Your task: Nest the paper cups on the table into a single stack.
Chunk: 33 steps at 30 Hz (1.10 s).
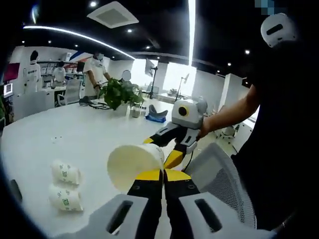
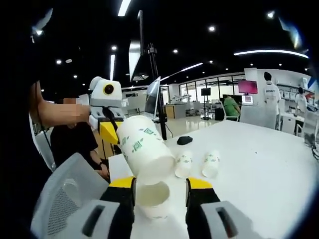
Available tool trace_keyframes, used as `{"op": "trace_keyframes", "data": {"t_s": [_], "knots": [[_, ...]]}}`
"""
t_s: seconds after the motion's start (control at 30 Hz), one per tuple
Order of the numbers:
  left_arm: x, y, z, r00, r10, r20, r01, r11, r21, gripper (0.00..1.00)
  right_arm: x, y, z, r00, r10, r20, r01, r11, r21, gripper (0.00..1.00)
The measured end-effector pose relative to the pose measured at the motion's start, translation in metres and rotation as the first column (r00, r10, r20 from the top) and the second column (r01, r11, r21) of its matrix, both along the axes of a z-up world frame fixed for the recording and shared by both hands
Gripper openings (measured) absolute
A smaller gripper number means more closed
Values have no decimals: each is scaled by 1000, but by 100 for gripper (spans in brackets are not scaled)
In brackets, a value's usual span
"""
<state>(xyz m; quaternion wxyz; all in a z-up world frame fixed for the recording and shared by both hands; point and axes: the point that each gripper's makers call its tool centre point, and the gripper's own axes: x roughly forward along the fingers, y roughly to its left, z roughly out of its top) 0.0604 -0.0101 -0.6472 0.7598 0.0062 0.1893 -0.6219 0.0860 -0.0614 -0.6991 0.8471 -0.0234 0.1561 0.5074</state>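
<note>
2 loose cups point(image 2: 198, 164) lie on their sides on the white table point(image 2: 259, 159), well apart from the grippers. The left gripper point(image 1: 163, 175), jaws pressed onto a rim, holds a cup point(image 1: 135, 165) aloft; the right gripper point(image 2: 160, 185), jaws spread, brackets another cup point(image 2: 153, 198) below. Judging by this, a nesting step is under way: next, align the bottom with the mouth.

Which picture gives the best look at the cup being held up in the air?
The right gripper view: the raised cup shows its whole printed side, tilted above another cup between that gripper's jaws. The left gripper view shows the same cup mouth-on, so mostly its pale open inside.
</note>
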Motion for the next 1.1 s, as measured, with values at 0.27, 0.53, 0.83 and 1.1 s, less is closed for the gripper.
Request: {"op": "trace_keyframes", "data": {"t_s": [0.27,0.53,0.83,1.1], "knots": [[-1,3,-9,999,-35,17,33,996,84,0,2,-7,-5,999,-42,-26,41,999,-14,57],[-2,5,-17,995,-92,45,82,979,187,0,4,-18,-14,995,-87,-41,85,995,-42,75],[-4,7,-24,986,-155,57,133,951,280,0,3,-29,-25,991,-128,-46,124,989,-84,92],[-4,8,-34,977,-205,60,170,917,362,0,3,-38,-33,981,-182,-72,176,980,-92,100]]}}
